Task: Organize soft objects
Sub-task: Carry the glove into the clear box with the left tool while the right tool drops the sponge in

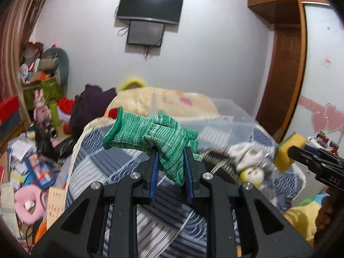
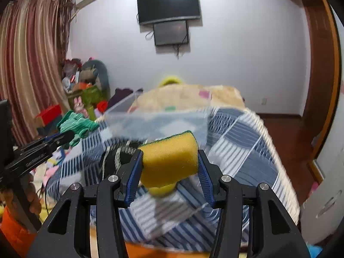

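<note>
Between the blue pads of the left gripper (image 1: 170, 157) hangs one green knit glove (image 1: 154, 135), pinched at its fingers, cuff pointing to ten o'clock. The right gripper (image 2: 169, 161) clamps one yellow sponge (image 2: 169, 159) with a green scouring face on top. Both are held above the blue striped bedspread (image 2: 236, 142), with one clear plastic bin (image 2: 154, 120) at twelve o'clock. Two dark screens (image 2: 169, 4) hang on the far wall. No writing is legible.

Both wrist views face bed (image 1: 120, 167), TV (image 1: 150, 5).
</note>
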The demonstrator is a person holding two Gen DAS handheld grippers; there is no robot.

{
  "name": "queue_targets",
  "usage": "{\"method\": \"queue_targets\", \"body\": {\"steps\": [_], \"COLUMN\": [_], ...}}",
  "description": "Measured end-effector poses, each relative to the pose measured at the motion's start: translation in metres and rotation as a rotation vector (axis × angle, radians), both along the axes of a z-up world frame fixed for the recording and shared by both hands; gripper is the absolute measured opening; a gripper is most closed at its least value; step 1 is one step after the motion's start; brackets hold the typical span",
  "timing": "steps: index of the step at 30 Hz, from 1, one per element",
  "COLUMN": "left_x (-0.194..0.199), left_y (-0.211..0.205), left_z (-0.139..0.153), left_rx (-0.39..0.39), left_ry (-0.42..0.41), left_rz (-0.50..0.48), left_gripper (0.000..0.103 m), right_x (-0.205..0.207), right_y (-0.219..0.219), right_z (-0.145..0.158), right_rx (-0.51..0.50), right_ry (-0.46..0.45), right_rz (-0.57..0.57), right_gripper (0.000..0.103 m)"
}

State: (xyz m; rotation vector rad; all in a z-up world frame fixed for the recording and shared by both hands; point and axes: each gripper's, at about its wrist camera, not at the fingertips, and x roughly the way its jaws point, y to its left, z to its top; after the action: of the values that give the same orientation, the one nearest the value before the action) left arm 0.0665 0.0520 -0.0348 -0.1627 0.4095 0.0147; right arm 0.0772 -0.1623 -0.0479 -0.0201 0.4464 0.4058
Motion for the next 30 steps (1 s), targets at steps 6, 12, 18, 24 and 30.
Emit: {"method": "queue_targets", "body": {"steps": [6, 12, 18, 24, 30], "left_x": [0.021, 0.051, 0.09, 0.119, 0.145], "left_y": [-0.003, 0.005, 0.016, 0.013, 0.01], "left_z": [0.021, 0.031, 0.02, 0.01, 0.004], "left_rx": [0.012, 0.008, -0.042, -0.051, -0.062], "left_ry": [-0.028, -0.043, 0.021, 0.066, 0.133], "left_rz": [-0.033, -0.041, -0.073, -0.099, -0.119], "left_gripper": [0.022, 0.022, 0.022, 0.022, 0.022], "right_x": [0.021, 0.047, 0.078, 0.105, 0.125], "right_y": [-0.002, 0.003, 0.02, 0.035, 0.047], "right_z": [0.024, 0.037, 0.038, 0.024, 0.012], "right_rx": [0.028, 0.074, 0.084, 0.015, -0.066], "right_ry": [-0.061, -0.097, -0.064, 0.026, 0.104], "right_rz": [-0.029, -0.075, -0.088, -0.081, -0.075], "right_gripper": [0.046, 0.046, 0.046, 0.046, 0.046]}}
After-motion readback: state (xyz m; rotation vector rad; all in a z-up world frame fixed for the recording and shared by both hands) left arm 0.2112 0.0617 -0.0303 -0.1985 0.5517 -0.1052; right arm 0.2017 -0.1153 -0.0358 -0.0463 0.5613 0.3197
